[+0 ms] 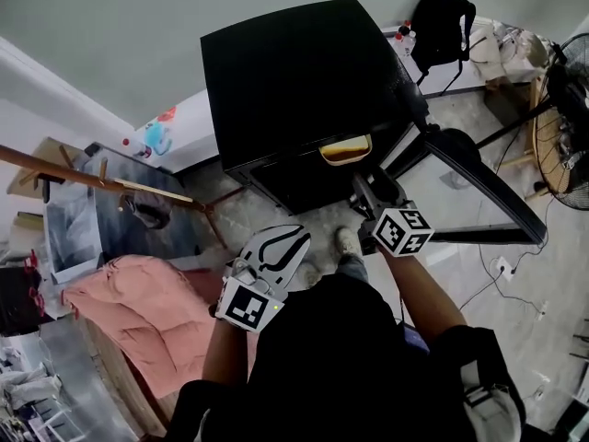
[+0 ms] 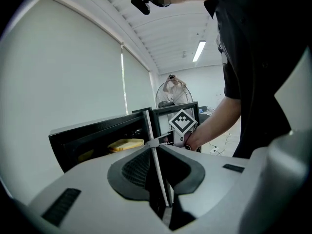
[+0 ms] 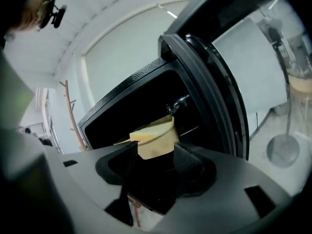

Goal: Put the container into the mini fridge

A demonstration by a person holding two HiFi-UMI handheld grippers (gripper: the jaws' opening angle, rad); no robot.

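Container [image 1: 345, 149], yellow plastic, rests inside black mini fridge [image 1: 304, 81], upper centre; door [image 1: 479, 182] open. Right gripper [image 3: 155, 156] jaws wide, unclamped; left gripper [image 2: 155, 143] jaws together, empty. Remaining, likely: withdraw, shut door.

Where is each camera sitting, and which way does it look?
Head view: on the person's head, looking steeply down at the mini fridge; shows left arm, right arm, left hand-held gripper, right hand-held gripper.
Left gripper view: rides the left one, facing the fridge along shut jaws; shows the right arm.
Right gripper view: rides the right one, facing into the fridge past open jaws; shows the person's head.
All three share the yellow container.
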